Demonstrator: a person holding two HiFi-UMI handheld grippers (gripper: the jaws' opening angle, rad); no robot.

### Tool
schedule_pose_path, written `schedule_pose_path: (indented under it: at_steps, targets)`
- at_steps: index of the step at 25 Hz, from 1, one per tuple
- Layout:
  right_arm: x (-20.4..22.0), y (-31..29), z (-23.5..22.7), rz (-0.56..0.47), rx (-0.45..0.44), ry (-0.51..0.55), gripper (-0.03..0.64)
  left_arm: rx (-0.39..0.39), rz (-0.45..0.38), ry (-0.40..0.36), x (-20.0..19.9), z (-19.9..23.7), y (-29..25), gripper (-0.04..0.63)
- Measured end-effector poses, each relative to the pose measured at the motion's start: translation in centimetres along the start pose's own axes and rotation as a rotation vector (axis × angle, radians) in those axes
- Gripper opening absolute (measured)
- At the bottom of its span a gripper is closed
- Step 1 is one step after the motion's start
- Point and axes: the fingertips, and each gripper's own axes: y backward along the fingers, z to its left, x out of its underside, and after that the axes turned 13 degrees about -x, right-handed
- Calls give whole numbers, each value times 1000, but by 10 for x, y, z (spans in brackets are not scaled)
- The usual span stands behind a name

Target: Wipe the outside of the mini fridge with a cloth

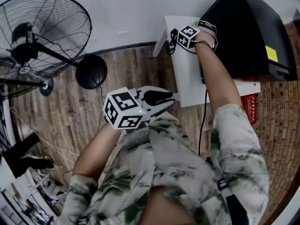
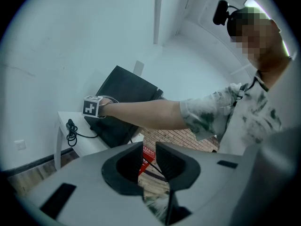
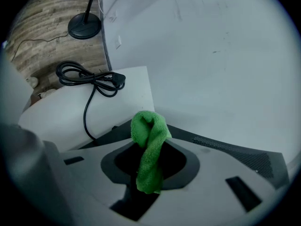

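A green cloth (image 3: 148, 126) is pinched in the right tongs (image 3: 150, 166), and its twisted end stands up out of the jaws pressed on it. These tongs are held at the left side of the black fridge (image 1: 248, 27), close to the white wall (image 3: 225, 41). A dark edge of the fridge is seen just behind the cloth; whether the cloth touches the fridge cannot be told. The fridge is stood on a white counter (image 1: 187, 81) set against the wall, and the right part of the counter is taken up by it. A coiled black cable (image 3: 91, 79) is laid on the bare left part of the counter, beside the fridge, with one strand run toward the fridge. The left tongs (image 1: 159, 98) are held low and near the body, well apart from the fridge and above the wood floor (image 1: 65, 111). Their jaws are parted by a narrow gap, and nothing is gripped between them. A standing fan (image 1: 44, 36) is placed on the floor to the left of the counter, its round black base (image 1: 91, 71) near the wall. A red object (image 1: 251, 108) is seen by the counter's near edge, too small to be made out.
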Motion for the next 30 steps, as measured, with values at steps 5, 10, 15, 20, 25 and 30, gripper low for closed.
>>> schedule_pose_path:
  at_steps: [5, 10, 15, 20, 25, 30]
  targets:
    - [-6, -20, 19, -5, -47, 12, 112, -21, 9, 14, 2, 7, -3, 74]
    - [-12, -36, 34, -4, -90, 19, 112, -35, 14, 26, 1, 15, -3, 74]
    - [-16, -49, 54, -14, -127, 25, 112, -41, 20, 45, 5, 19, -3, 74]
    - [-12, -57, 65, -36, -152, 14, 112, -54, 27, 54, 8, 19, -6, 74]
    - [-11, -60, 71, -76, -173, -13, 112, -59, 24, 53, 7, 18, -10, 74]
    - [-21, -48, 77, -177, -219, -104, 112, -50, 13, 41, 4, 18, -8, 74]
